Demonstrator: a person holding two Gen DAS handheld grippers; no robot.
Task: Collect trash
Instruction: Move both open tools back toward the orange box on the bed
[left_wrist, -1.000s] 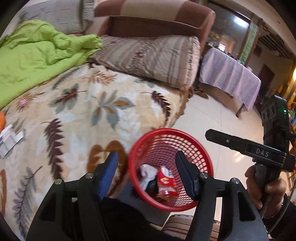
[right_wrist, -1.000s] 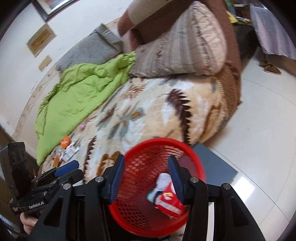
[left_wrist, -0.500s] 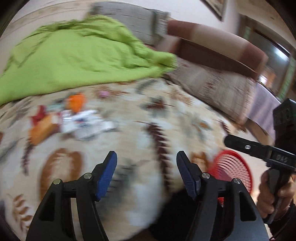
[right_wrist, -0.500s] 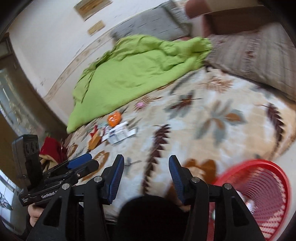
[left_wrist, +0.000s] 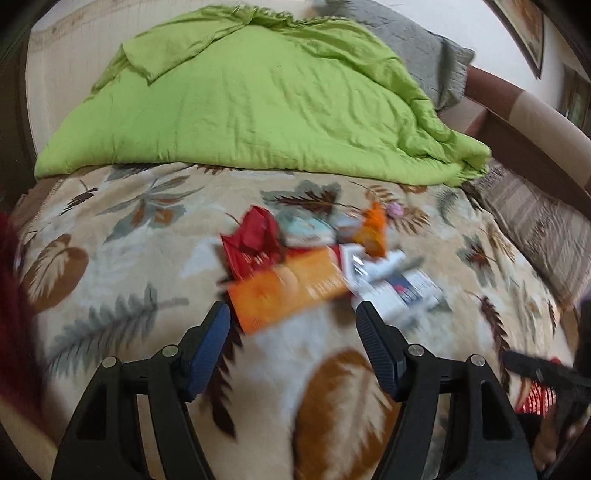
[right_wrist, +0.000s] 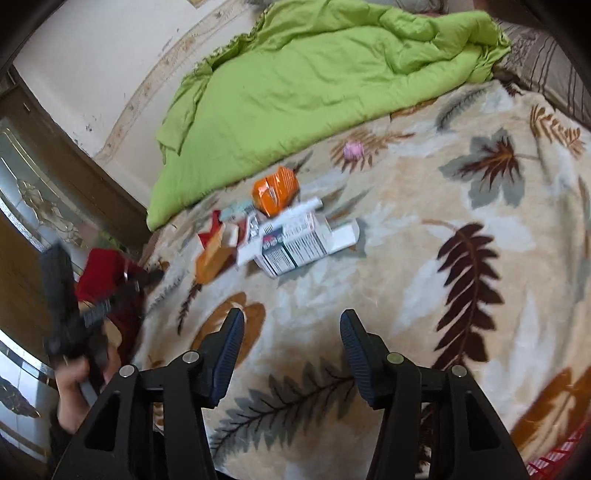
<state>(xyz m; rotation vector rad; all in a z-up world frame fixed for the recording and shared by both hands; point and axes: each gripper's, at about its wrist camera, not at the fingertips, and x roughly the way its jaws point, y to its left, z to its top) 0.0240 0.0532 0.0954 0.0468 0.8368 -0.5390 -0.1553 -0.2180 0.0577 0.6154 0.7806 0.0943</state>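
Left gripper (left_wrist: 291, 323): jaws opening, nothing between them; orange packet (left_wrist: 291, 288) sits just ahead of the fingertips, near corner almost in the gap.
Right gripper (right_wrist: 291, 332): jaws also opening, nothing held; bare leaf-print blanket (right_wrist: 424, 258) under it, pile well ahead and up-left in its view.

Trash pile lies mid-bed, just short of the green quilt (left_wrist: 258, 99): red wrapper (left_wrist: 253, 238), orange packet, small orange pouch (right_wrist: 275, 190), white carton (right_wrist: 295, 242); a small pink thing (right_wrist: 352, 150) sits apart beyond the pile, too blurred to identify.

Key relation — left is clearly nearer; orange packet's long axis runs across its view, rising slightly to the right, so it lies roughly along the jaw gap, not across it; my read: left needs a wrist roll or a short-edge pinch.
White carton is the right gripper's likelier target — long axis also diagonal across its view.

Red basket (right_wrist: 554, 459) only shows as a rim sliver at the right view's bottom-right corner, behind both grippers.
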